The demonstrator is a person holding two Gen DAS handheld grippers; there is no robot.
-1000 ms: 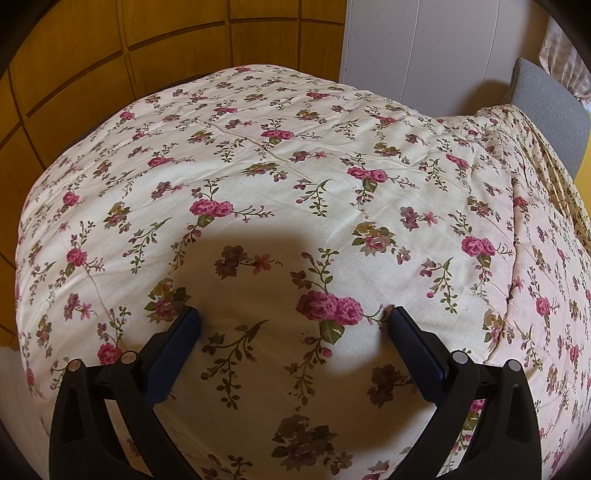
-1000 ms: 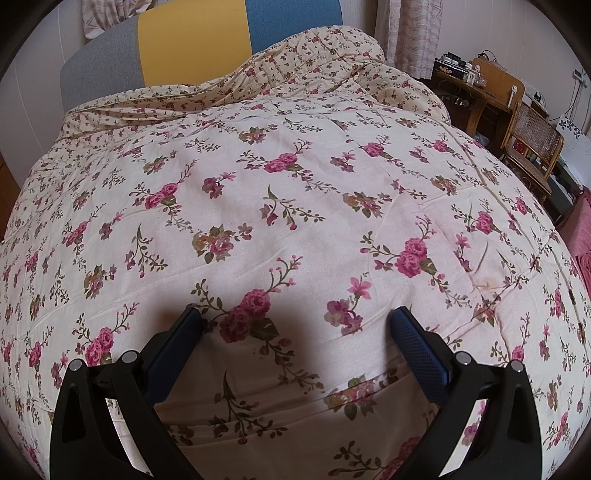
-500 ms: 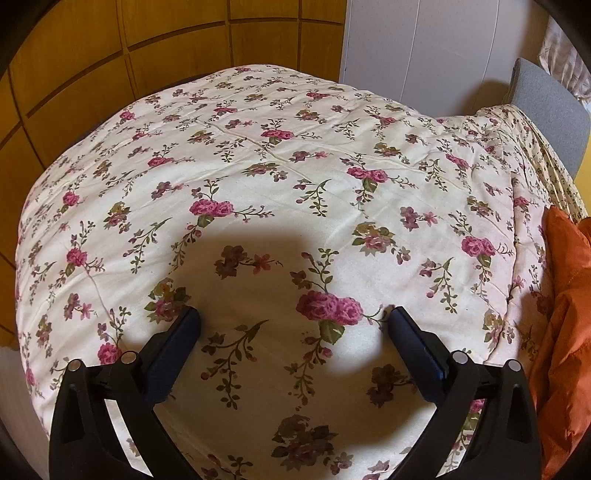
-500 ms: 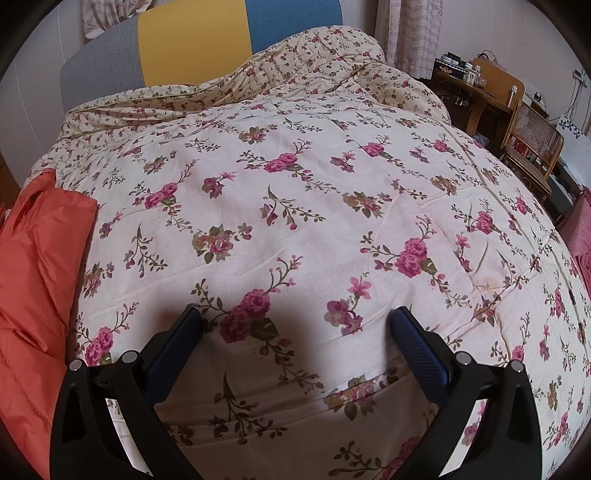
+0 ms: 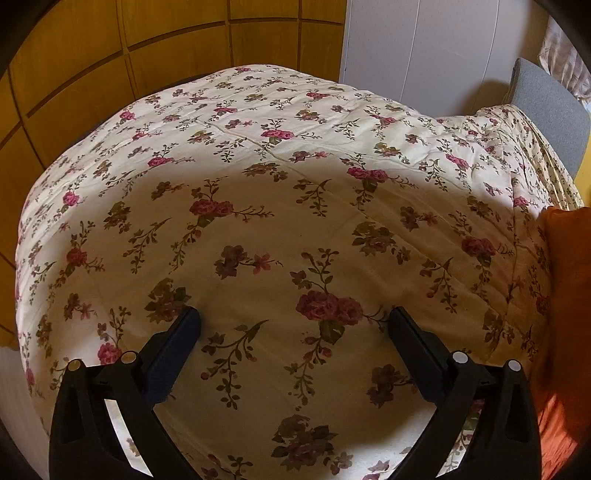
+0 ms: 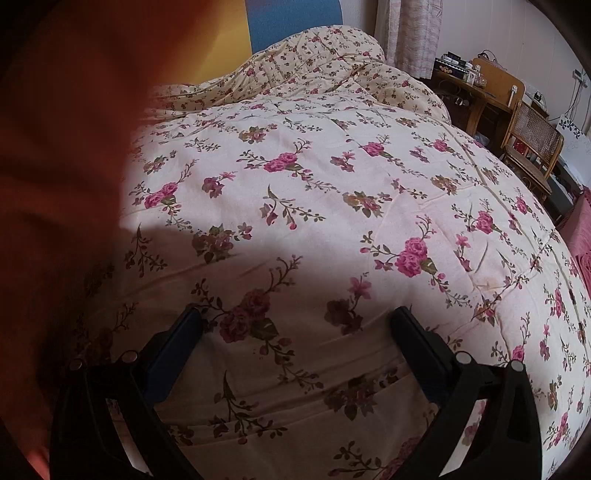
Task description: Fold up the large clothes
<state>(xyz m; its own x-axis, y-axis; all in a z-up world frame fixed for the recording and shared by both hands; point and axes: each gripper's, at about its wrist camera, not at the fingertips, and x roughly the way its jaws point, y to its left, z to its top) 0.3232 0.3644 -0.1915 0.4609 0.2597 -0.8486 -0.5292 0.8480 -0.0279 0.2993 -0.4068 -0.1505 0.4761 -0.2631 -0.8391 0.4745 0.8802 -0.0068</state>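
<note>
Jaws of both grippers stand wide apart with nothing between them. Left gripper (image 5: pixel 294 319): two dark fingers (image 5: pixel 173 343) splayed over the floral quilt (image 5: pixel 295 184); whether the tips touch the fabric cannot be told. Right gripper (image 6: pixel 295 319): same spread, fingers (image 6: pixel 417 343) over a rumpled fold of the quilt, empty.

Orange garment (image 6: pixel 62 177): large, blurred, close to the right wrist lens, filling the left side of that view from top to bottom and covering part of the quilt. In the left wrist view the same orange cloth (image 5: pixel 565 314) runs down the right edge, lying against the quilt's surface. It thus lies between the two grippers; neither one holds it.

Both tools point forward and slightly down across the bed. Shadow darkens the quilt just ahead of each gripper.

Surroundings: wooden wall panels (image 5: pixel 110 55) behind the bed on the left; a grey, yellow and blue headboard (image 6: pixel 295 29); a curtain (image 6: pixel 410 33), a wooden desk (image 6: pixel 491 92) and a cane-backed chair (image 6: pixel 535 140) at far right.
</note>
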